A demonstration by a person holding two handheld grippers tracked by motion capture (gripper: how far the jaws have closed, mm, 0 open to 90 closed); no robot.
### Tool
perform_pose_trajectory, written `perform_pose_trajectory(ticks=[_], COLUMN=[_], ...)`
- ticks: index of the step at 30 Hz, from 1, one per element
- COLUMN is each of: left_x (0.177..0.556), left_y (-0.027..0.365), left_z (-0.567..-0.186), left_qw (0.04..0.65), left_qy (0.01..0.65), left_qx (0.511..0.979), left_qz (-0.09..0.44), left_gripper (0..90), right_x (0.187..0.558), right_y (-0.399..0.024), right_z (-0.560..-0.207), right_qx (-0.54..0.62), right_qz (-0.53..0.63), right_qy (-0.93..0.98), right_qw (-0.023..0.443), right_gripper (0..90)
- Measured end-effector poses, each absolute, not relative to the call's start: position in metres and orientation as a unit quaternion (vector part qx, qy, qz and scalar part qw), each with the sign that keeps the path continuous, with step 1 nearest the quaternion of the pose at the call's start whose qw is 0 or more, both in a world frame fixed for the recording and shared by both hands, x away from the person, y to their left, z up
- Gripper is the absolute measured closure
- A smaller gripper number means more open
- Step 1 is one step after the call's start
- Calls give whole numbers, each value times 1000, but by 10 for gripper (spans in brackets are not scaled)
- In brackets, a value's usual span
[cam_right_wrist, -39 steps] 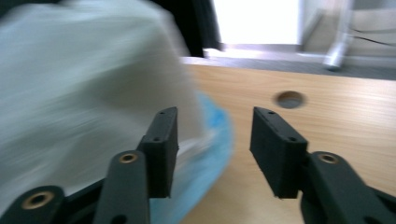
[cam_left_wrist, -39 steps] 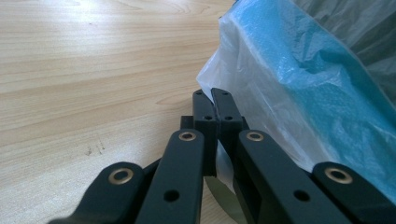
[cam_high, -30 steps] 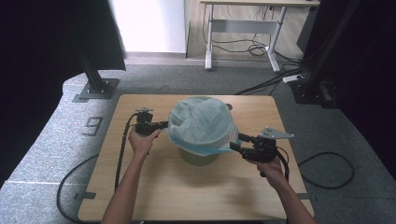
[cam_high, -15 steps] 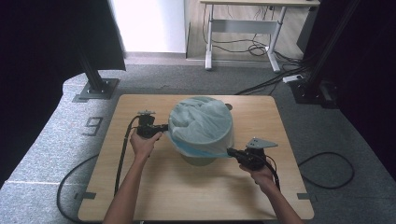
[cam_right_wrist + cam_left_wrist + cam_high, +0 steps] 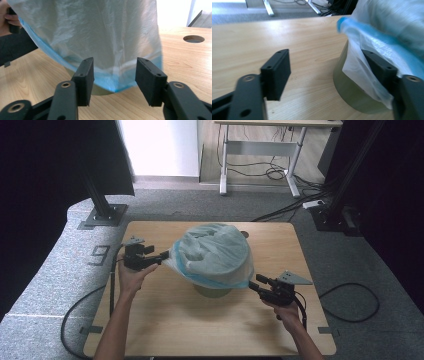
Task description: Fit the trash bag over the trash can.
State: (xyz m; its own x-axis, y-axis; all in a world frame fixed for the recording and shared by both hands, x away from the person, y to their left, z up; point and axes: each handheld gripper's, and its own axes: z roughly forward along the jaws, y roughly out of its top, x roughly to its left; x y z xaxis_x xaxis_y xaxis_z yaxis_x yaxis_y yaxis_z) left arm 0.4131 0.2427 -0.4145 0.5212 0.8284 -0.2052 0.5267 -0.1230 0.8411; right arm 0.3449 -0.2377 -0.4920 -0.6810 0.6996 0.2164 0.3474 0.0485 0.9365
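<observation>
A translucent white plastic bag with a blue rim (image 5: 214, 254) is draped over a round olive-green bin (image 5: 212, 291) near the centre of the wooden table (image 5: 165, 320). The left hand-held gripper (image 5: 161, 257), at the bag's 9 o'clock, has just been opening; its jaws stand apart, one touching the film, nothing pinched. The right hand-held gripper (image 5: 254, 285), at the bag's 4 o'clock, has just been opening too, its jaws apart astride the bag's blue hem without pressing it.
</observation>
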Motion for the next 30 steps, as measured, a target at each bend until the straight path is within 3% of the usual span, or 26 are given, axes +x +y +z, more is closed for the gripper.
perform_pose_trajectory(ticks=[4,9,12,19,23,29,30], left_x=[409,423,431,435,417,408,412], left_y=[241,224,219,214,222,189,164], left_z=[-402,-422,-432,-425,-396,-356,-346], left_qw=[471,423,440,461,483,485,467], left_qy=[440,459,468,482,459,388,359], left_qx=[751,773,761,738,731,770,796], left_qz=[142,111,87,106,145,146,138], left_gripper=[134,31,0,0,35,112,112], right_x=[340,339,339,338,336,332,330], right_y=[-243,-235,-232,-231,-233,-235,-235], right_z=[-492,-492,-491,-494,-494,-493,-493], right_qx=[366,357,354,353,352,352,352], right_qz=[589,585,581,576,575,575,575], right_qy=[705,713,718,722,723,724,724], right_qw=[148,146,146,147,148,150,150], right_gripper=[461,462,465,471,473,474,475])
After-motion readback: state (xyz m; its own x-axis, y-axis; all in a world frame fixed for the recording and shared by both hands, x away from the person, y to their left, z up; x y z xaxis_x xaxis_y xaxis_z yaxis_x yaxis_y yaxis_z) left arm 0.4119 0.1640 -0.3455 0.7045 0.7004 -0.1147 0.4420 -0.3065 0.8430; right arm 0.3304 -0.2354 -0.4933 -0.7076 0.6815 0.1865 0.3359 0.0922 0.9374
